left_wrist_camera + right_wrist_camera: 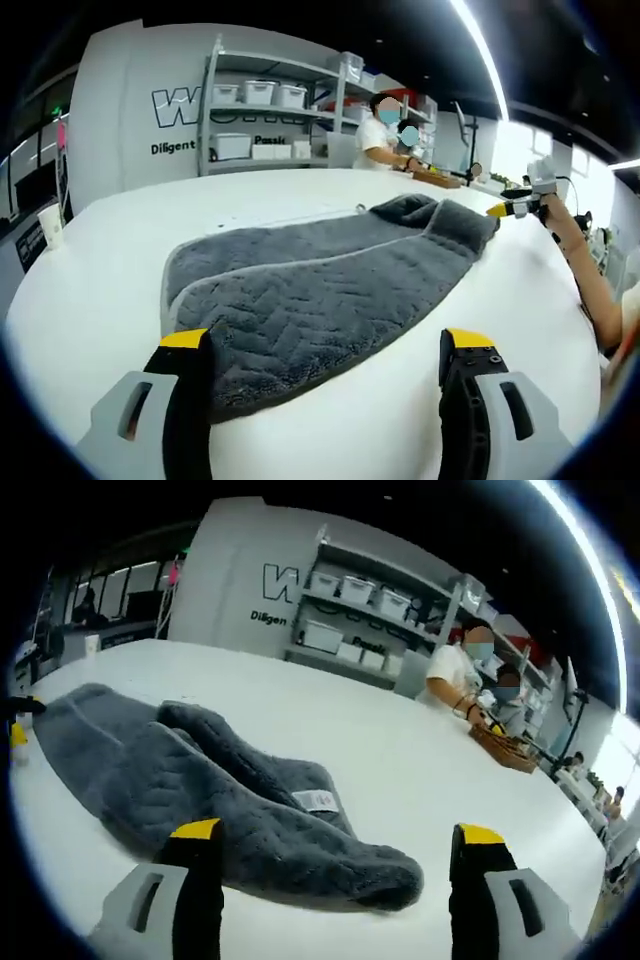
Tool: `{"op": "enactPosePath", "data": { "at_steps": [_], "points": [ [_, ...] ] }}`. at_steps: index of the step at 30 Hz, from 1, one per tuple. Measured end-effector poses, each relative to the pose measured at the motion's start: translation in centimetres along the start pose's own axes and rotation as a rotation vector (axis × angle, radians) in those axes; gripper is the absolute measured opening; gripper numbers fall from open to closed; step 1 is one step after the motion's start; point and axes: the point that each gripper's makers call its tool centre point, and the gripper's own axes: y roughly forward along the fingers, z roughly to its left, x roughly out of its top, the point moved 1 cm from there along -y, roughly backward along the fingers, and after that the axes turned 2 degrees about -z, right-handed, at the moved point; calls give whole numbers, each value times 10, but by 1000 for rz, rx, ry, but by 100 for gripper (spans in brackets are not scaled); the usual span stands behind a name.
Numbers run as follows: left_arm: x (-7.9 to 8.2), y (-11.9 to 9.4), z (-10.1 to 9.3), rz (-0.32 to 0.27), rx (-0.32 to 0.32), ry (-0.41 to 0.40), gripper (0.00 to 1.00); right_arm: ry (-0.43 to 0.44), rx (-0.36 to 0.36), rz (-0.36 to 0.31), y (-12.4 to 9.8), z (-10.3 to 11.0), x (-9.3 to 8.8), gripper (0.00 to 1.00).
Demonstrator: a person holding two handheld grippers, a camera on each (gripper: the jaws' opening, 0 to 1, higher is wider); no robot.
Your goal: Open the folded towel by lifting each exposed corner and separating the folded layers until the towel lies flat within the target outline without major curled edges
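Now both claws gape open, each straddling the grey towel (320, 290) edge.

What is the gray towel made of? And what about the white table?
The towel looks like thick, fluffy cloth, probably microfiber or terry: its surface is fuzzy with a pressed zigzag pattern and a stitched edge. The table looks hard and smooth, maybe laminate or painted board; its matte white top shows no grain.
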Motion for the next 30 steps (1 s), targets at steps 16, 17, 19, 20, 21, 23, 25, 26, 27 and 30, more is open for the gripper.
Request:
{"op": "enactPosePath", "data": {
  "at_steps": [16,17,19,20,21,23,25,26,27,30],
  "points": [
    [13,-18,30,-69,133,-27,84,76,226,-10,15,53,2,98],
    [15,-22,35,-82,154,-37,82,83,226,-14,15,53,2,98],
    [14,-27,46,-91,207,-60,77,88,226,-18,15,52,2,97],
    [12,-29,53,-88,234,-64,74,91,226,-17,15,52,2,96],
    [9,-32,60,-79,267,-58,71,92,226,-17,15,52,2,95],
    [5,-35,68,-61,307,-55,64,98,230,-16,15,52,1,95],
    [3,-37,74,-51,333,-57,56,104,239,-15,15,53,1,95],
    [1,-38,77,-47,343,-58,51,107,242,-14,16,54,0,95],
    [-1,-38,79,-38,350,-60,47,109,246,-14,16,55,0,94],
    [-7,-38,83,-17,364,-72,33,112,244,-5,16,54,-2,90]
  ]
}}
